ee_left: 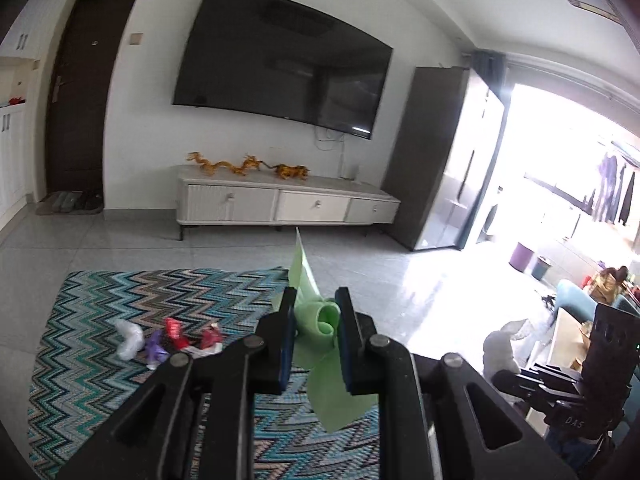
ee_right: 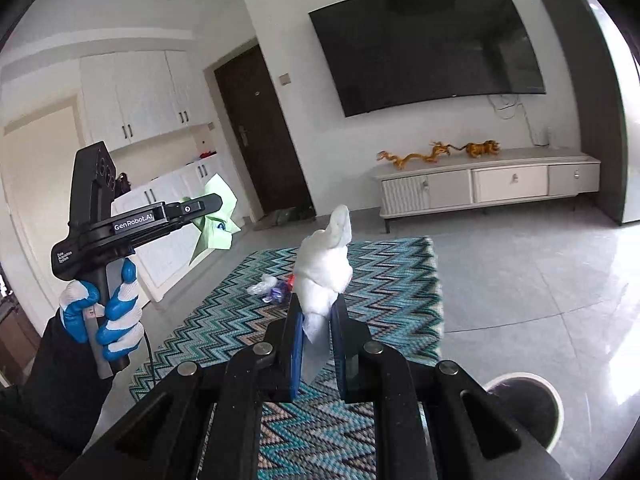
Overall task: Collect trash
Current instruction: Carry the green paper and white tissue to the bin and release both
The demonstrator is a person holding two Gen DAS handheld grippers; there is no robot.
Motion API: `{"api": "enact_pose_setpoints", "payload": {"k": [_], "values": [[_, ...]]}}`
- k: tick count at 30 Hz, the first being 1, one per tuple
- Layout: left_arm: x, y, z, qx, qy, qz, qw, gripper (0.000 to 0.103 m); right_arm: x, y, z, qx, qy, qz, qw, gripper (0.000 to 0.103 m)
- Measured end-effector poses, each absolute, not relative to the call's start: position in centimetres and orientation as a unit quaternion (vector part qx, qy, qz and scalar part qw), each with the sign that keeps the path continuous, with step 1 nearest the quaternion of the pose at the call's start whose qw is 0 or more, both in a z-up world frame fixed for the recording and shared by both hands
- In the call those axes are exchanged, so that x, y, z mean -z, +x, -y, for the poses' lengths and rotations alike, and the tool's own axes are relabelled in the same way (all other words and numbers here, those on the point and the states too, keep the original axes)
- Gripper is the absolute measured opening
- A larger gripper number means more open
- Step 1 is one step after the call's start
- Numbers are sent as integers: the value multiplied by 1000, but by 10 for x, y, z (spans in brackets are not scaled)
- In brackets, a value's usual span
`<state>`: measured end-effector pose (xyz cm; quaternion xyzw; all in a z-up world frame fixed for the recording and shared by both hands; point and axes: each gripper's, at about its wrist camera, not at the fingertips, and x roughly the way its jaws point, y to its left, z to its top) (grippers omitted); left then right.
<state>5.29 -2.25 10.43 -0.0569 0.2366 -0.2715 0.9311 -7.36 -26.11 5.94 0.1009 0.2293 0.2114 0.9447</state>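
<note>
Crumpled green paper sheet (ee_left: pixel 318 328) is pinched in your left gripper (ee_left: pixel 316 312), long axis running along the fingers, raised above the zigzag teal rug (ee_left: pixel 100 360). White crumpled tissue wad (ee_right: pixel 326 276) is clamped in your right gripper (ee_right: pixel 318 320), sticking forward past the tips. One piece each. The round white-rimmed bin (ee_right: pixel 528 404) sits low right of the rug, nearer your right hand, so drop there first. Roughly four to five wrappers (ee_left: pixel 168 340) remain clustered on the rug, clear plastic, purple and red.
</note>
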Motion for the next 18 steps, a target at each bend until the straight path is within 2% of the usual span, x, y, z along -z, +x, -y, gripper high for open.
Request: {"api": "enact_pose_setpoints", "payload": {"k": [10,18], "values": [[-88,32,143,363,-11,-270,892,18,-55,-124,356,-106,137,-218,961,13],[-38,46,247,405,35,-333,851,18,-12,-113,420,-52,181,-254,949,13]]}}
